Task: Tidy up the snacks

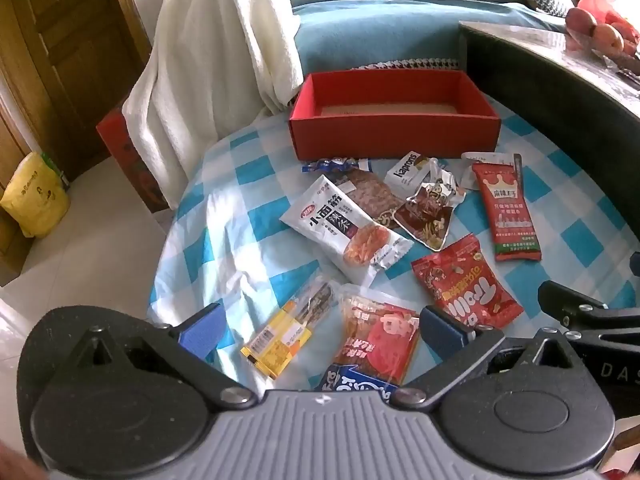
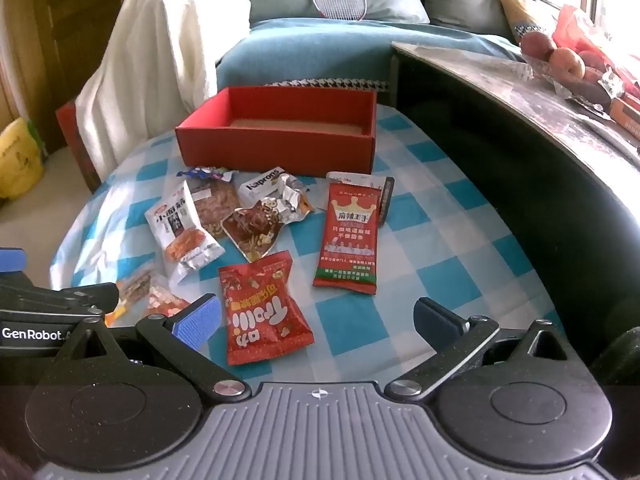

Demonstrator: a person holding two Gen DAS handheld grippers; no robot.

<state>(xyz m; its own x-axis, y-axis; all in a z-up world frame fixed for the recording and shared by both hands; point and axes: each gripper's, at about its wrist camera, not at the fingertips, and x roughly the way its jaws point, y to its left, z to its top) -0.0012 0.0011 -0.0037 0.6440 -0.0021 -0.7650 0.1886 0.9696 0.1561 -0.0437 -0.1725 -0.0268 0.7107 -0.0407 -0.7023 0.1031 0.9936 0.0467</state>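
A round table (image 1: 224, 216) under a blue-and-white checked cloth carries everything. At its far edge sits an open red box (image 1: 394, 132), long side toward the cameras, its cardboard floor bare. The snacks lie spread over the middle and near part of the table, all outside the box. Biggest of them is a white noodle-snack packet (image 1: 344, 228), lying aslant toward the left edge and overlapping a clear packet of brown pieces (image 1: 370, 194). Toward the right edge lies a tall red and green packet with a crown (image 2: 352, 236), upright to the view, apart from the rest. Nearer in lies a red Trolli bag (image 2: 264, 308), between the fingers of the right gripper (image 2: 316, 322), which hangs above it spread wide and grasping nothing. Near the front edge, the left gripper (image 1: 322, 330) hangs likewise spread and empty above an orange-red packet (image 1: 380, 340) and a yellow bar in clear wrap (image 1: 286, 328). Just before the box lie a dark brown torn-looking packet (image 1: 428, 218), a small white Kaprons sachet (image 1: 406, 170) and a blue-wrapped sweet (image 1: 334, 165).
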